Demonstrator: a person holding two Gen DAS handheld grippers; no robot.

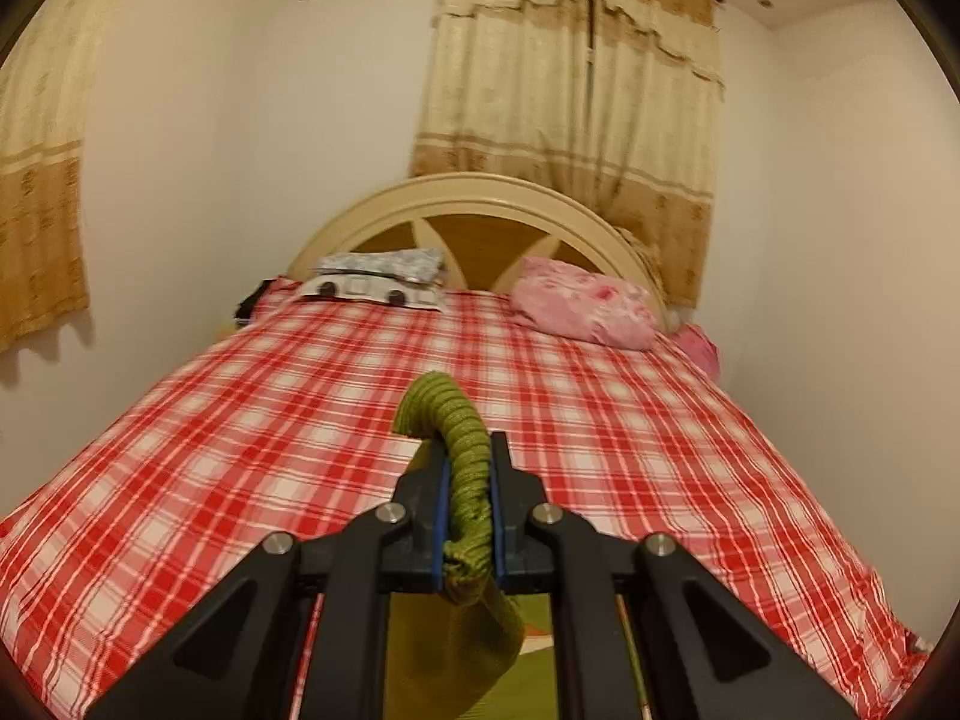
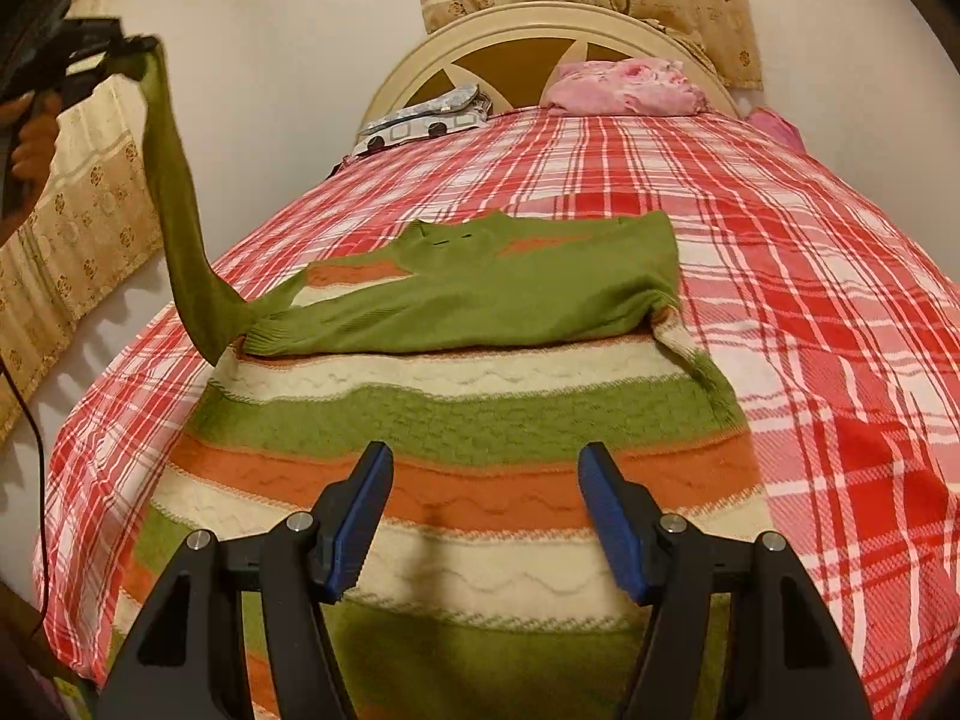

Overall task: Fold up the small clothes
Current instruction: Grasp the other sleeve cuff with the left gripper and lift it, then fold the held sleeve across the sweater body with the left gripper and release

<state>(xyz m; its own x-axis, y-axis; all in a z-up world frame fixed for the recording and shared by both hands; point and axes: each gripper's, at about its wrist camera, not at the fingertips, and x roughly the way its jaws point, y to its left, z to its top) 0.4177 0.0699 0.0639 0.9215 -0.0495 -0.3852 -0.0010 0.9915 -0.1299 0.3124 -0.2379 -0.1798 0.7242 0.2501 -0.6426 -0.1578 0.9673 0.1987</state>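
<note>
Sweater-folding on the bed, basically. Green, orange and cream striped knit sweater (image 2: 456, 420) lies flat on the red and white plaid bedsheet (image 2: 810, 300), filling the middle and lower part of the right wrist view. Its far sleeve is already folded across the chest, a plain green band lying over the stripes at mid-frame.

The other green ribbed sleeve (image 2: 180, 228) is pulled up off the bed, running diagonally from the sweater's shoulder to the upper left corner of that view, where the left gripper (image 2: 129, 57) has it pinched. In the left wrist view you see it up close: the left gripper (image 1: 471, 492) has its blue-padded fingers (image 1: 443, 504) clamped tight on the ribbed cuff (image 1: 462, 438), which curls out past the tips at frame centre, with more of the sleeve drooping below the jaws at the bottom.

The right gripper (image 2: 486, 516) hovers over the lower stripes of the sweater, fingers spread wide, nothing between them, not touching the knit as far as I can tell.

Nothing like a basket or bin around. At the top of both views there's a cream arched wooden headboard (image 1: 480, 204), a pink floral pillow (image 1: 582, 303) against it on the right, a folded grey-and-white patterned cloth pile (image 1: 378, 282) on the left, and beige patterned curtains (image 1: 570, 90) behind.
</note>
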